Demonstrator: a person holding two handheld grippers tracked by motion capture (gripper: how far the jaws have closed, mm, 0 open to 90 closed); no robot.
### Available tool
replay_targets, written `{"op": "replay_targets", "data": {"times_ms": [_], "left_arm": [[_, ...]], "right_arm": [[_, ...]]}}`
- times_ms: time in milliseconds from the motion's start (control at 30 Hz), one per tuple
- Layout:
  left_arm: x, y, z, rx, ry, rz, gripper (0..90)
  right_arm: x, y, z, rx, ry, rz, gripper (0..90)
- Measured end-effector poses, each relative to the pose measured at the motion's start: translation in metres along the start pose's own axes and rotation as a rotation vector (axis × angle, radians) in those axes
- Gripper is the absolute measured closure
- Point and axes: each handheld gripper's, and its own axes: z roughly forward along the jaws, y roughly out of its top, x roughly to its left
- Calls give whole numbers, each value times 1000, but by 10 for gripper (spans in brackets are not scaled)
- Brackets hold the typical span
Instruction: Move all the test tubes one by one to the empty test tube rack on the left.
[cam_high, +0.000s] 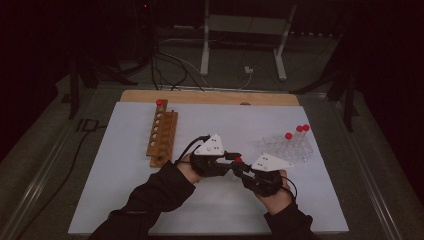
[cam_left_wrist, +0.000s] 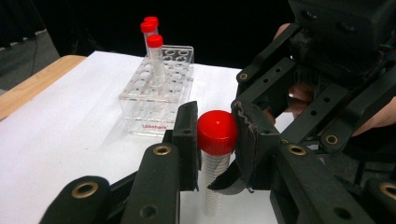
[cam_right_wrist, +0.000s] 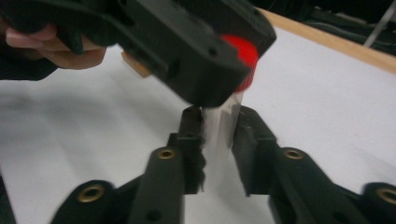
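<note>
The tube is held between both grippers just above the white surface, near the clear rack on its wooden-rack side. The left gripper has its fingers clamped on the red cap; the right gripper has its fingers pressed on the clear body below the cap. With one grip on each part, this looks like a twist to unscrew or tighten the cap.

The cap is smooth, round, glossy red plastic. The tube is a transparent cylinder with fine ridges or markings along its side. The fingers are matt black with rough, worn pads, which should help against slipping on slick plastic.

The clear rack is an acrylic block with round holes and holds three more red-capped tubes upright. Farther from it stands a wooden rack with a row of holes and one red cap at its far end.
</note>
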Motion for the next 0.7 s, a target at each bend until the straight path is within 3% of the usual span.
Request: {"op": "replay_targets", "data": {"times_ms": [367, 433, 567, 700], "left_arm": [[11, 1, -22, -5, 64, -18, 721], [12, 1, -24, -6, 74, -17, 721], [20, -2, -40, -7, 115, -30, 721], [27, -3, -52, -11, 144, -48, 721]], "right_arm": [[-6, -2, -3, -19, -1, 26, 397], [-6, -3, -4, -19, -1, 28, 376], [-10, -5, -7, -26, -15, 54, 186], [-13, -5, -10, -44, -36, 73, 103]]}}
